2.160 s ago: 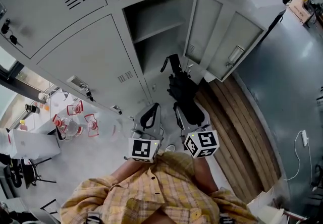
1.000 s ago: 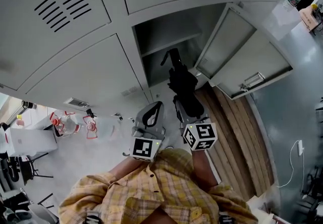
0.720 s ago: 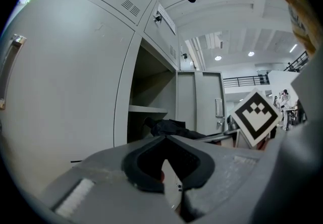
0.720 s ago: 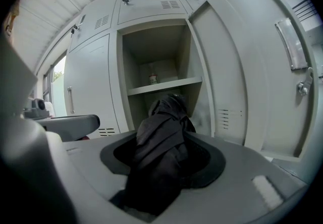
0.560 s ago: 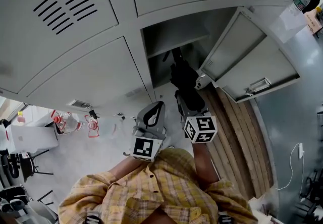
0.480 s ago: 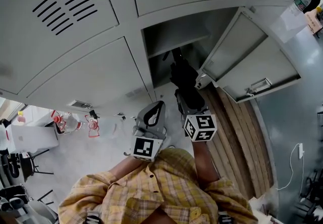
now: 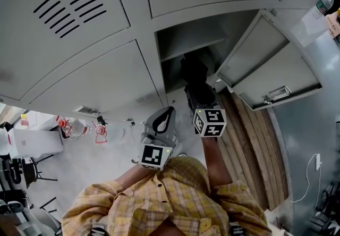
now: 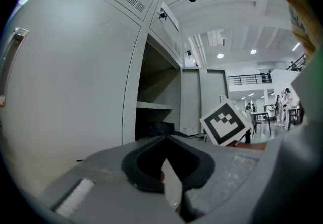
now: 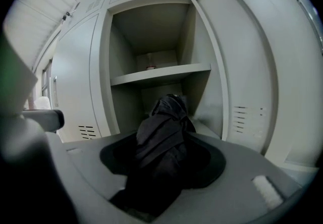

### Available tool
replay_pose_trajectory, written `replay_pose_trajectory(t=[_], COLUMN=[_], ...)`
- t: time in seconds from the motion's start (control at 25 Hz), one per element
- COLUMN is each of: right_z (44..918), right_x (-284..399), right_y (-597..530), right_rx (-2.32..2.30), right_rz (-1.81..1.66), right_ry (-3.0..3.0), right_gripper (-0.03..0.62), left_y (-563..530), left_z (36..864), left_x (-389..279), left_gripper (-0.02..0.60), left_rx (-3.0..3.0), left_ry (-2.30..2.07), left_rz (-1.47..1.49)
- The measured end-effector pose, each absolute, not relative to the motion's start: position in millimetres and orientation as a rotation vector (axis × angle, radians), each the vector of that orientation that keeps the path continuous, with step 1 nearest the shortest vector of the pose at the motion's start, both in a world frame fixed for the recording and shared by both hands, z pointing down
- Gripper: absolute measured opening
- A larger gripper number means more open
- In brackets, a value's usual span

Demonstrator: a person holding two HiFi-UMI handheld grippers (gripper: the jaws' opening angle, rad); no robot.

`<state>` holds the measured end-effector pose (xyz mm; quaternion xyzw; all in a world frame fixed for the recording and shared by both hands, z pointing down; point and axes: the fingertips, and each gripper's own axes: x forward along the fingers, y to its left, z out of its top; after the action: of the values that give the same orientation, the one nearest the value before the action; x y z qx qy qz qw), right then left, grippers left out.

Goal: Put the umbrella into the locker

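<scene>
A folded black umbrella (image 7: 194, 72) sticks out from my right gripper (image 7: 198, 93), which is shut on it. Its far end reaches into the open grey locker (image 7: 183, 38), below the shelf (image 9: 160, 74). In the right gripper view the umbrella (image 9: 162, 140) fills the gap between the jaws of my right gripper (image 9: 161, 167) and points at the lower compartment. My left gripper (image 7: 169, 109) hangs lower left of the opening, jaws together, holding nothing. The left gripper view shows my left gripper (image 8: 165, 138) shut, with the locker opening (image 8: 154, 92) ahead.
The locker door (image 7: 268, 62) stands open to the right, close beside the umbrella. Closed locker doors (image 7: 79, 75) fill the left. A small object (image 9: 150, 67) sits at the back of the shelf. Wooden floor boards (image 7: 249, 144) run along the right. Clear bottles with red bands (image 7: 79, 128) are at the left.
My right gripper has carried the umbrella forward and a little down, so its far end now lies inside the locker opening. The left gripper has stayed put.
</scene>
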<state>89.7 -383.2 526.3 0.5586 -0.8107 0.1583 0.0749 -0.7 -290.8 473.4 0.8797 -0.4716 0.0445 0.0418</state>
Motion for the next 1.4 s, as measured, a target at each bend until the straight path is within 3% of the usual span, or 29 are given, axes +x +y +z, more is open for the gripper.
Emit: replay_pose_trajectory(t=[1.4], right_z=[557], right_x=[77], right_y=[-463], right_rx=[1.712], right_rz=[0.434], right_ry=[-2.428], right_gripper=[0.238], left_y=[-300], left_z=[483], left_x=[-9], left_gripper=[-0.003], left_rx=[2.653], left_ry=[-1.489], left_rz=[0.187])
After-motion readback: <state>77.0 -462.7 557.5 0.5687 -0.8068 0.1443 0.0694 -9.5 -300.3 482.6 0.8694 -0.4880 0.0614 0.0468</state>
